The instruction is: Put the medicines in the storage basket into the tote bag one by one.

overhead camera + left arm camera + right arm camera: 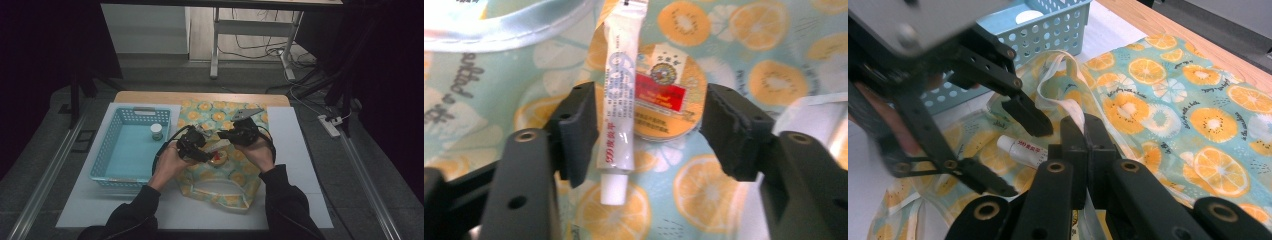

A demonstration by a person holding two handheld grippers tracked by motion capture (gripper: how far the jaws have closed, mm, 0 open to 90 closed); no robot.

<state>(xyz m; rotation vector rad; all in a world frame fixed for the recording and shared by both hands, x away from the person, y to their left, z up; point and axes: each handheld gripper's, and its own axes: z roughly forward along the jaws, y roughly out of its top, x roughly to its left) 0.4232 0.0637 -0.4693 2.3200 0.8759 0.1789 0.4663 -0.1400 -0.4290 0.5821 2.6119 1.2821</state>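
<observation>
A white tube (pixel 619 105) lies across a round orange tin (pixel 669 95) with a red label, both on a cloth bag (pixel 719 200) printed with orange slices. My left gripper (pixel 649 130) stands open around them: the tube rests beside the left jaw and the right jaw is well clear. From above, the left gripper (pixel 207 152) hovers over the tube (pixel 218 146) and the tin (pixel 218 159). My right gripper (pixel 1083 135) is shut on the bag's white strap (pixel 1068 75), just beside the tube (pixel 1023 150). In the high view the right gripper (pixel 227 136) sits over the bag (pixel 220 117).
A blue perforated basket (pixel 107 145) stands to the left on the white mat (pixel 295 150), with a small white jar (pixel 156 131) inside near its back right corner. The basket's wall (pixel 1058 25) is close behind the left gripper. The wooden table edge (pixel 200 96) runs along the back.
</observation>
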